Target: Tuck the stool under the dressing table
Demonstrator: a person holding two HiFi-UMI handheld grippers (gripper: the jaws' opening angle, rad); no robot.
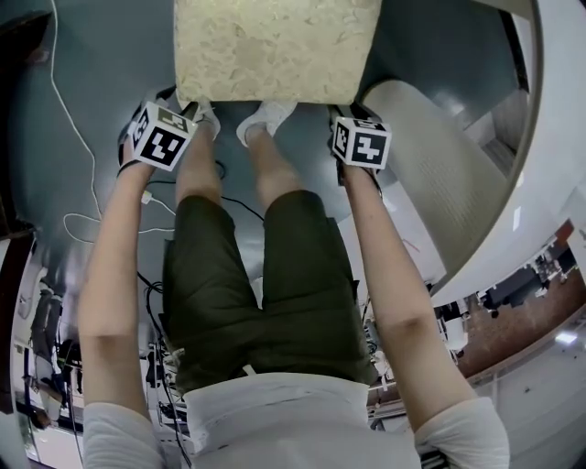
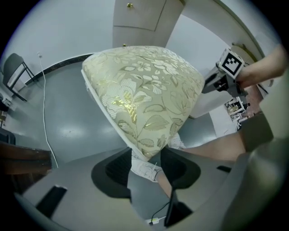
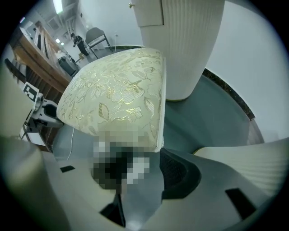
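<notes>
Reaching steeply down on either side of olive-green shorts (image 1: 261, 293), two bare forearms carry the grippers, each topped by a black-and-white marker cube. The left gripper (image 2: 146, 155) has its dark ribbed jaws clenched on one near corner of the square cream brocade stool (image 1: 275, 46). The right gripper (image 3: 142, 158) appears to grasp the other near corner, one pad against the white piped edge. White shoes (image 1: 265, 117) stand just beside the stool. Its padded top, woven with gold leaves, sits over a glossy grey floor (image 1: 101, 82) crossed by a thin white cable (image 1: 78, 137). Beyond, at the right, rises a ribbed cream column (image 3: 185, 45). Farthest is a pale panel (image 2: 140, 20) with a small brass knob (image 2: 130, 5).
</notes>
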